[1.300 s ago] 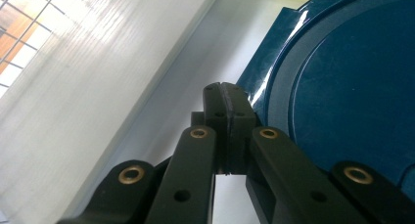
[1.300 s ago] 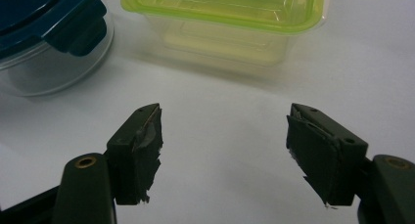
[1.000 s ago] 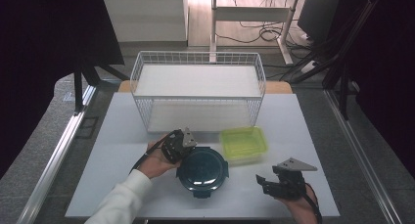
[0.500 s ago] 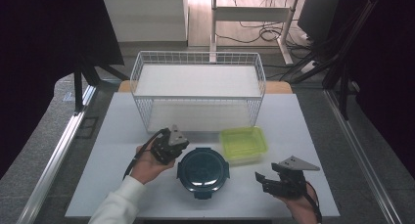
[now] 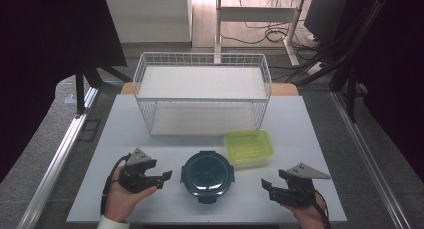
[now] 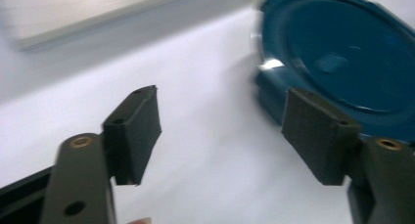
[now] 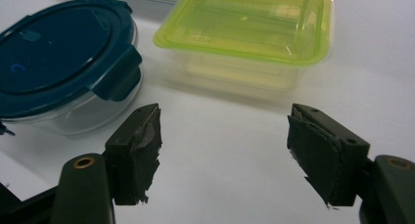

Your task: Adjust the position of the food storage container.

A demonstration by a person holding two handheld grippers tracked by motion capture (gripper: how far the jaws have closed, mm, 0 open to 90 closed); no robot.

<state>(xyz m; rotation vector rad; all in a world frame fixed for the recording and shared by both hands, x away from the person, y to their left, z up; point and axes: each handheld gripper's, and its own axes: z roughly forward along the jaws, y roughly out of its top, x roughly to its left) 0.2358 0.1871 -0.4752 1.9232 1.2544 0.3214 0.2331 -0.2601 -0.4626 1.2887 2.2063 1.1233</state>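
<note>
A round clear container with a dark blue clip lid (image 5: pixel 206 170) sits near the table's front middle. Behind it to the right stands a lime-green lidded box (image 5: pixel 248 146). My left gripper (image 5: pixel 167 175) lies level to the left of the round container, pointing at it. Its jaws have just been opening and hold nothing. The blue lid (image 6: pixel 342 53) lies just beyond my left gripper (image 6: pixel 220 116). My right gripper (image 5: pixel 265 185) rests open at the front right. Over my right gripper (image 7: pixel 222 131) I see the blue-lidded container (image 7: pixel 54 53) and the green box (image 7: pixel 244 28).
A white wire basket (image 5: pixel 202 54) with a white floor stands at the back of the white table (image 5: pixel 310 134). Metal rails run along both sides of the table. Cables and desk legs are on the floor beyond.
My left hand has drawn back from the round container's far-left rim, moving left and toward the front edge. Its jaws now stand apart. The right gripper has stayed put.
</note>
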